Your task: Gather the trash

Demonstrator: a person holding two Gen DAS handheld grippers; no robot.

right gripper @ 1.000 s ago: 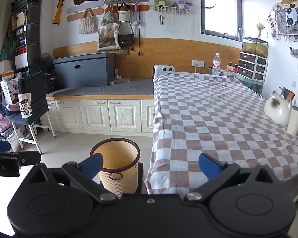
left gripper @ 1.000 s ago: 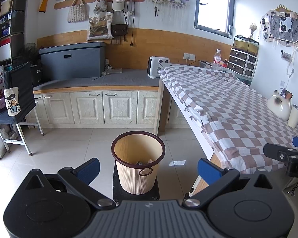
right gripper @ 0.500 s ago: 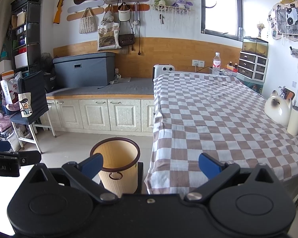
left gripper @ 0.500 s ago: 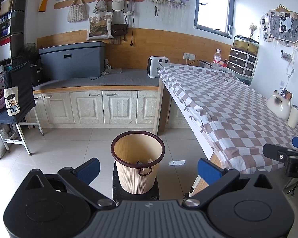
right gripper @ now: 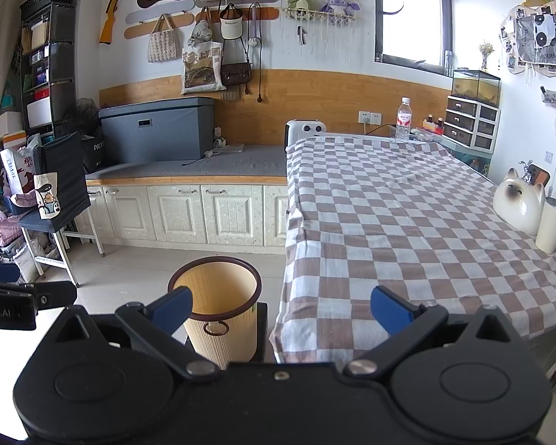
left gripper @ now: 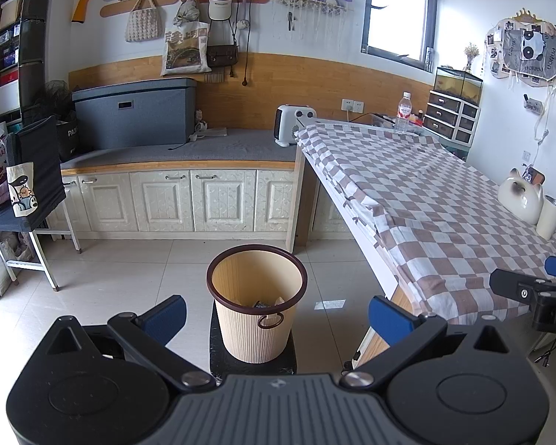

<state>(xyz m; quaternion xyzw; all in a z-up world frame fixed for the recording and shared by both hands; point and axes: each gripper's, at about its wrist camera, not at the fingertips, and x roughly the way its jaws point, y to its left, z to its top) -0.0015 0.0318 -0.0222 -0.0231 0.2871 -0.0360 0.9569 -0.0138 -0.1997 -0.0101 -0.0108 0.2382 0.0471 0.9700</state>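
Observation:
A beige ribbed trash bin [left gripper: 257,311] with a dark brown rim stands on a black stand on the floor, left of the table; a few scraps lie at its bottom [left gripper: 267,302]. It also shows in the right wrist view [right gripper: 218,315]. My left gripper [left gripper: 276,317] is open and empty, held above and in front of the bin. My right gripper [right gripper: 281,307] is open and empty, over the table's near left corner. The right gripper also shows at the right edge of the left wrist view [left gripper: 537,293].
A table with a brown checked cloth [right gripper: 407,230] fills the right. On it stand a ceramic cat [right gripper: 519,200], a white cup [right gripper: 554,226] and a water bottle [right gripper: 403,115]. White cabinets [left gripper: 189,200] line the back wall. A chair with bags [left gripper: 29,193] stands left.

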